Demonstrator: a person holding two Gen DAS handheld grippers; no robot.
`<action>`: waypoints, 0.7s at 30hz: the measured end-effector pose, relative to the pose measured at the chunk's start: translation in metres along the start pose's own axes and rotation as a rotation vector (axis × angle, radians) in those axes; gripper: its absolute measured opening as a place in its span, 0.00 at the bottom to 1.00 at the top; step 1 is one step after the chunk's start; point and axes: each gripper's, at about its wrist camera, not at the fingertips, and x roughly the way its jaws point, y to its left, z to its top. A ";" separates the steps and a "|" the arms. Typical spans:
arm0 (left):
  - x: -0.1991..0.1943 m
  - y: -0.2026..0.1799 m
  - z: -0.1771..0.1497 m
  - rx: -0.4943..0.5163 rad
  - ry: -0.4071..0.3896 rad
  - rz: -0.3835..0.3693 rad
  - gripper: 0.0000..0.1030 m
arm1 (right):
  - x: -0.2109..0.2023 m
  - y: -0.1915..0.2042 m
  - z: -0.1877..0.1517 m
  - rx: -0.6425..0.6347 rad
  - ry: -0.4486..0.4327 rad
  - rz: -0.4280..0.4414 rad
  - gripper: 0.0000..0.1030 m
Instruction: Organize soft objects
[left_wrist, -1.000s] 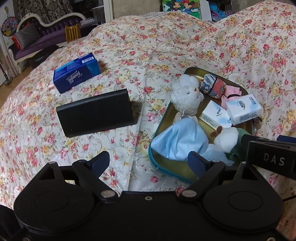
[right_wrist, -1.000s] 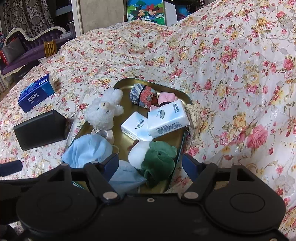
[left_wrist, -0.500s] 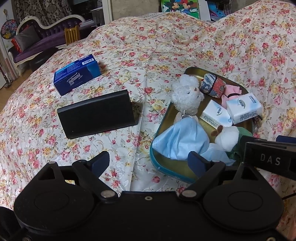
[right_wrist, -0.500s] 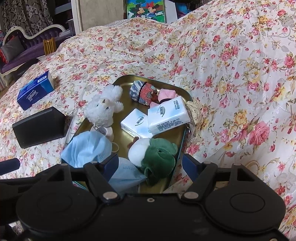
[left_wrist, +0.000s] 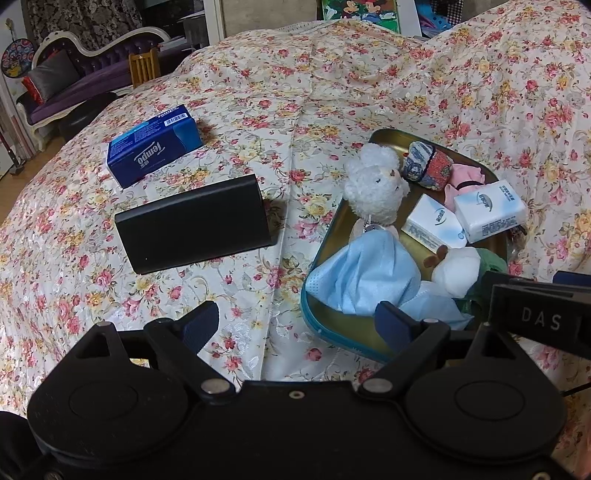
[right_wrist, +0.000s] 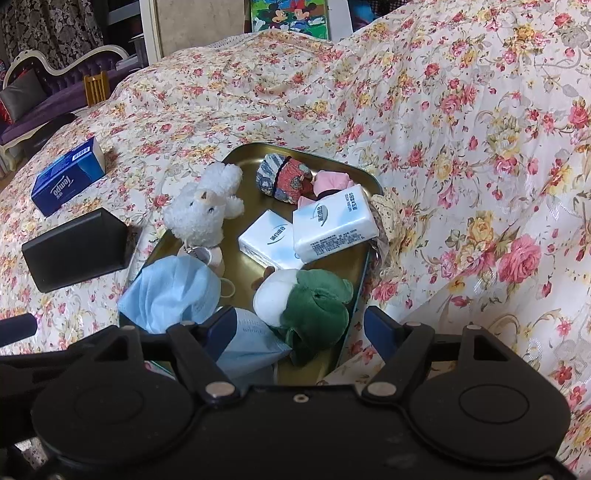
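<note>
Blue-padded, the left claw (left_wrist: 297, 326) and right claw (right_wrist: 299, 328) both hang open and empty just short of the gold tin tray (right_wrist: 255, 273) on the flowered bed, which holds face masks (right_wrist: 170, 291), a green plush (right_wrist: 314, 306), tissue packs (right_wrist: 332, 225) and a white teddy (right_wrist: 203, 214), a black box (left_wrist: 195, 223) farther left.
</note>
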 end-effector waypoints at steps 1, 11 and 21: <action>0.000 0.000 0.000 0.000 0.000 0.000 0.86 | 0.000 0.000 0.000 0.001 -0.001 0.000 0.73; 0.000 -0.001 0.000 0.004 0.000 -0.001 0.86 | 0.001 0.000 -0.002 0.003 0.003 0.000 0.73; 0.000 -0.001 0.000 0.005 0.000 0.001 0.86 | 0.002 0.003 -0.004 0.000 0.006 0.006 0.73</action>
